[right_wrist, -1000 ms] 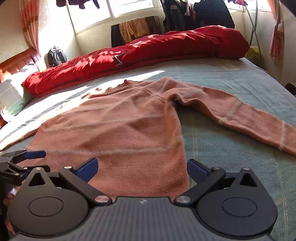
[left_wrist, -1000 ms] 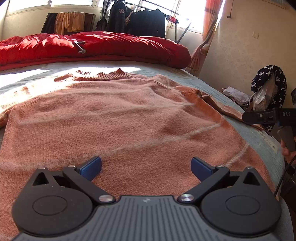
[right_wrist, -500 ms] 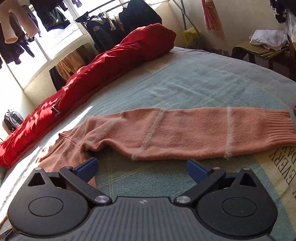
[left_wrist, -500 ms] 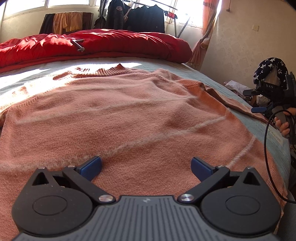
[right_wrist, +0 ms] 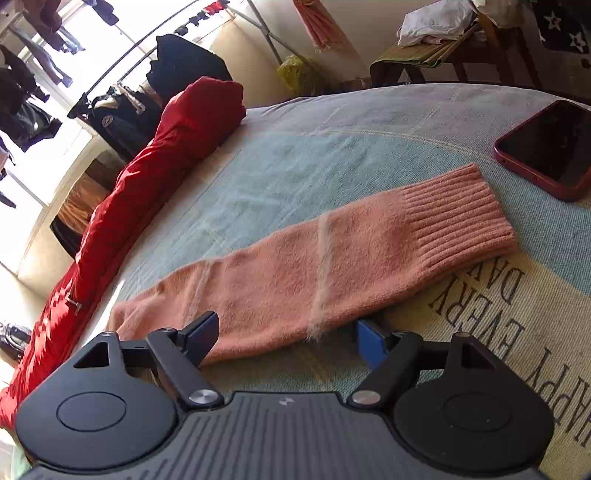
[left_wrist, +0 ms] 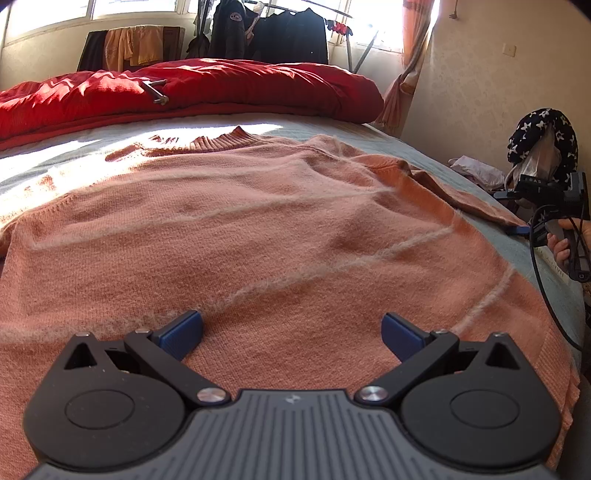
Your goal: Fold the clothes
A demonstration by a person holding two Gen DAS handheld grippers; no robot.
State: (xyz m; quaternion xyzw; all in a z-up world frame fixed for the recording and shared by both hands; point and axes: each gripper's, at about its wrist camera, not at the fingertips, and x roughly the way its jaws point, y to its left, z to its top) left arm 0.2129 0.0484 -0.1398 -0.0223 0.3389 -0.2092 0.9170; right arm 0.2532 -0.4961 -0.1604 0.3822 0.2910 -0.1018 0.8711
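Observation:
A salmon-pink knit sweater [left_wrist: 236,236] with pale stripes lies flat on the bed, collar away from me. My left gripper [left_wrist: 291,332] hovers open over its lower body, near the hem. The sweater's right sleeve [right_wrist: 332,254] stretches across the blue bedspread, ribbed cuff to the right. My right gripper [right_wrist: 286,338] is open, low over the sleeve's near edge, its fingers either side of the fabric. In the left wrist view the right gripper [left_wrist: 517,230] shows at the bed's right edge, held by a hand.
A red duvet [left_wrist: 184,88] is bundled along the bed's far side. A phone in a red case [right_wrist: 546,147] lies on the bedspread beyond the cuff. Clothes hang on a rack [left_wrist: 273,33] by the window. A wooden stool with laundry [right_wrist: 443,40] stands beside the bed.
My right gripper has swung from the sweater's body to the right sleeve and dropped close to it near the cuff. The left gripper has barely moved.

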